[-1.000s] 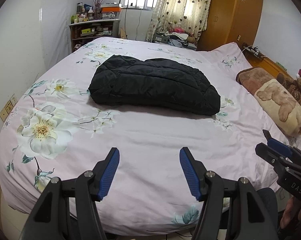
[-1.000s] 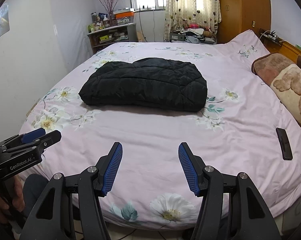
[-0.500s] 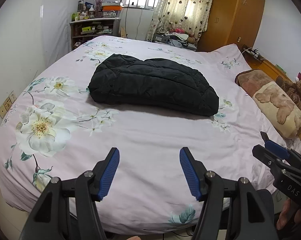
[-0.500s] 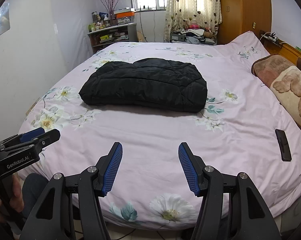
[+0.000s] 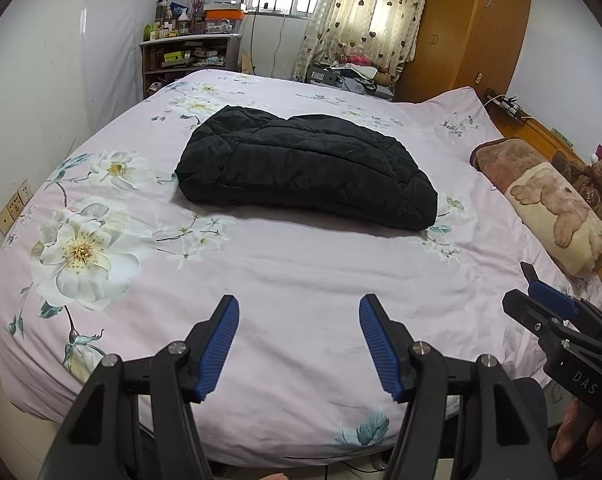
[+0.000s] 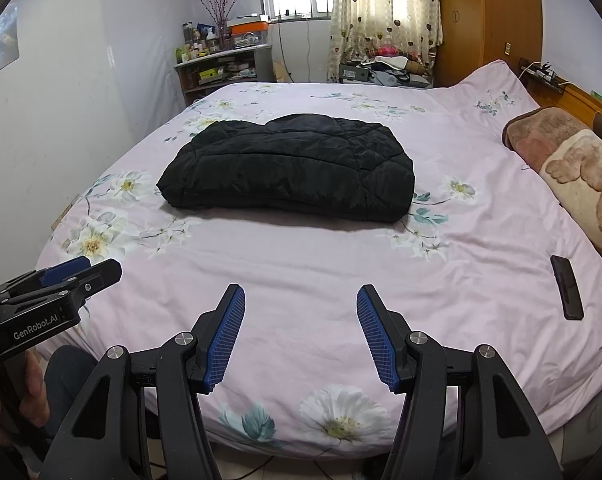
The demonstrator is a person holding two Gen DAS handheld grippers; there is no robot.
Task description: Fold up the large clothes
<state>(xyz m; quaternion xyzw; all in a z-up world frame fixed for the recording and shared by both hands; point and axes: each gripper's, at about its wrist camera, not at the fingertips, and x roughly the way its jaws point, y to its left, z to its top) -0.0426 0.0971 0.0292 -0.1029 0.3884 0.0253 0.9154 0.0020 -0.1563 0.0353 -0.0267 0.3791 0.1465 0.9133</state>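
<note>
A black quilted jacket point(image 5: 305, 166) lies folded into a compact bundle in the middle of the bed with the pink floral sheet point(image 5: 301, 272); it also shows in the right wrist view point(image 6: 293, 168). My left gripper point(image 5: 299, 340) is open and empty above the near edge of the bed, well short of the jacket. My right gripper point(image 6: 301, 334) is open and empty at the same near edge. Each gripper shows at the side of the other's view: the right gripper point(image 5: 541, 308) and the left gripper point(image 6: 81, 276).
A black phone point(image 6: 567, 293) lies on the sheet at the right. A bear-print pillow point(image 5: 557, 216) and plush toys sit by the wooden headboard on the right. A cluttered shelf point(image 5: 185, 56), a curtained window and a wooden wardrobe point(image 5: 469, 32) stand beyond the bed.
Both grippers have drawn back slightly from the bed and stayed open. The jacket has not moved.
</note>
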